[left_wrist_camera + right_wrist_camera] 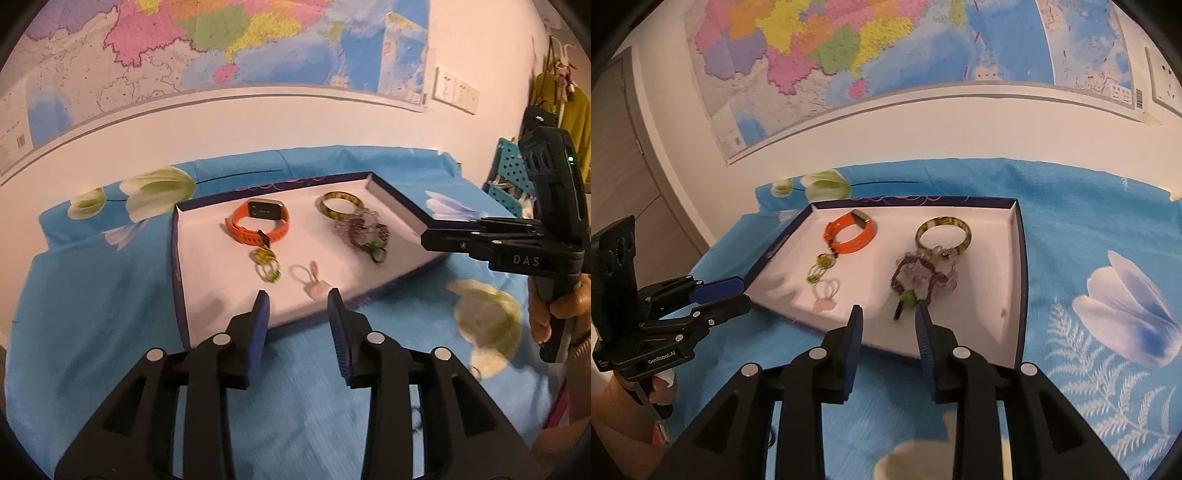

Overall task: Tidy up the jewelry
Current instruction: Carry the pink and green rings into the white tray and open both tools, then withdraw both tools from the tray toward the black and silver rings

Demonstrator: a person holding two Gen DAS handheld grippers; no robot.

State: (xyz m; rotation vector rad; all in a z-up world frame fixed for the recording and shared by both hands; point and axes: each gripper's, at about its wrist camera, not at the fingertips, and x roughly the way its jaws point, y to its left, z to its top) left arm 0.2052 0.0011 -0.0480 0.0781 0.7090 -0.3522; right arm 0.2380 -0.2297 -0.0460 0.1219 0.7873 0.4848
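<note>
Orange watch (258,225), bangle (943,235) and beaded bits all sit inside the white-lined box (207,295). Left gripper (299,306) and right gripper (888,325) hang parted, holding nothing, so I'd guess they're sorted.

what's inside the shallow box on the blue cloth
In the box: an orange watch, a mottled bangle, a purple beaded piece, a green-bead loop, a pink charm. The bangle's near edge is hidden by clear beads.
</note>
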